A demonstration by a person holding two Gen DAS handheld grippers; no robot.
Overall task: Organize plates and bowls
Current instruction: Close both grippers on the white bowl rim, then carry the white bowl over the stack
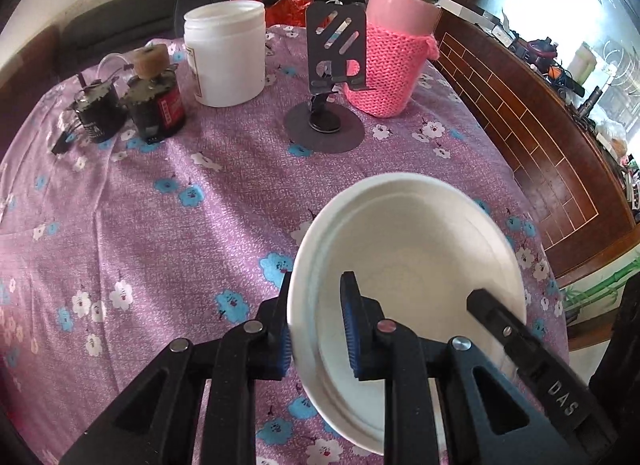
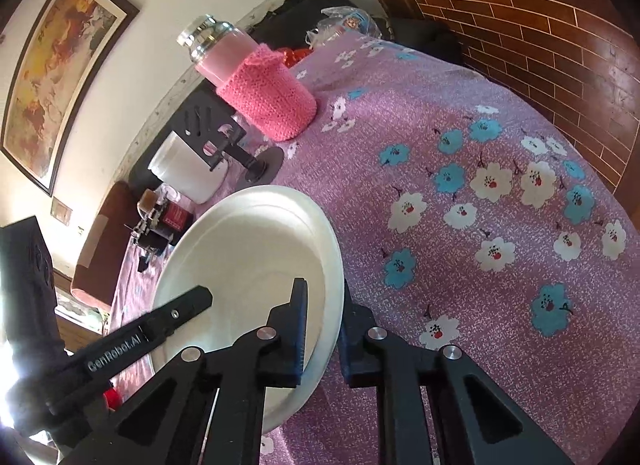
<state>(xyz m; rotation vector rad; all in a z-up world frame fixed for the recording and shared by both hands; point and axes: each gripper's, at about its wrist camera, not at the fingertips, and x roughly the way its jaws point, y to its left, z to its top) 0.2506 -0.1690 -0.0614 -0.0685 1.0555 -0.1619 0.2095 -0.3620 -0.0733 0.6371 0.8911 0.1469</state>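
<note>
I see the left hand-held gripper (image 1: 318,325) clenched on the left rim of the white plates (image 1: 416,265), stacked & tilted above the bench (image 1: 160,225) w/ purple floral cloth. On the opposite rim, my right hand-held gripper (image 2: 324,329) is grasping the same plates (image 2: 248,257). Far side, L to R: white jar (image 1: 226,53), phone stand (image 1: 332,73), pink flask (image 1: 394,45).

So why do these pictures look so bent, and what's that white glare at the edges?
Left wrist view: the fisheye lens bows the tablecloth and brick wall; the window at top right is blown out white. Right wrist view: the same curving, with glare at the lower left edge and a bright sheen on the white plate. Both stay fairly sharp, darkening at the corners.
</note>
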